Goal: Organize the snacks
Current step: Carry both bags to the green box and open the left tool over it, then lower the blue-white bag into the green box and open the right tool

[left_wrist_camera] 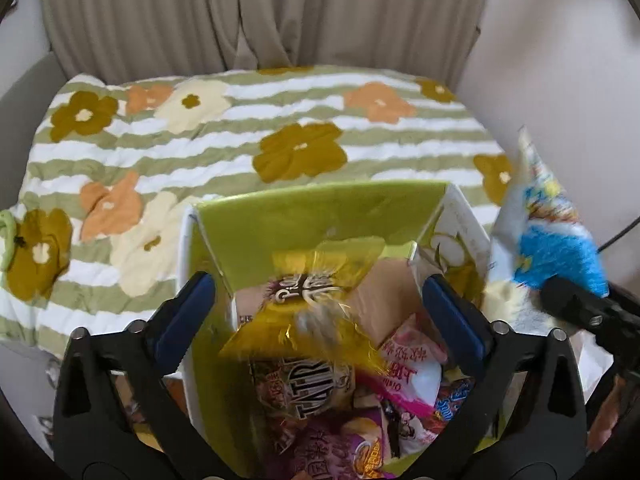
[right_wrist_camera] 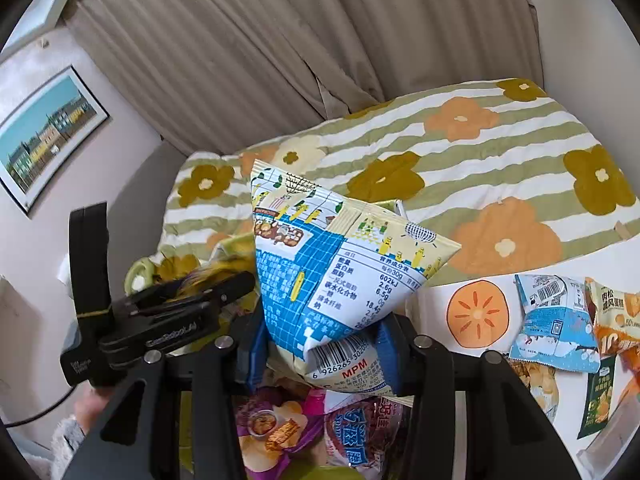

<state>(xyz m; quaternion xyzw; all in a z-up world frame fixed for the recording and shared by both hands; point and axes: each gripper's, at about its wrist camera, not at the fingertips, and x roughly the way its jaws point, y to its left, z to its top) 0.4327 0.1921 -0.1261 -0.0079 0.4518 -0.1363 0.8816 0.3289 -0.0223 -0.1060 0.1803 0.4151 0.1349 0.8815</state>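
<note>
Snacks fill the green cardboard box (left_wrist_camera: 304, 216), and a shiny yellow snack packet (left_wrist_camera: 316, 304) sits loose on top between the wide-open left gripper (left_wrist_camera: 320, 312). The right gripper (right_wrist_camera: 320, 350) squeezes a blue and white snack bag (right_wrist_camera: 332, 264) above the box, beside the flowery striped blanket (right_wrist_camera: 500, 168), which has lots of free room.

Beige pleated curtain (left_wrist_camera: 260, 12), pale wall (right_wrist_camera: 132, 152), framed picture (right_wrist_camera: 44, 136), floral striped quilt (left_wrist_camera: 248, 128)

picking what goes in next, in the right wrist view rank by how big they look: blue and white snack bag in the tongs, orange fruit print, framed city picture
1. blue and white snack bag, though nearest the camera
2. framed city picture
3. orange fruit print
</note>
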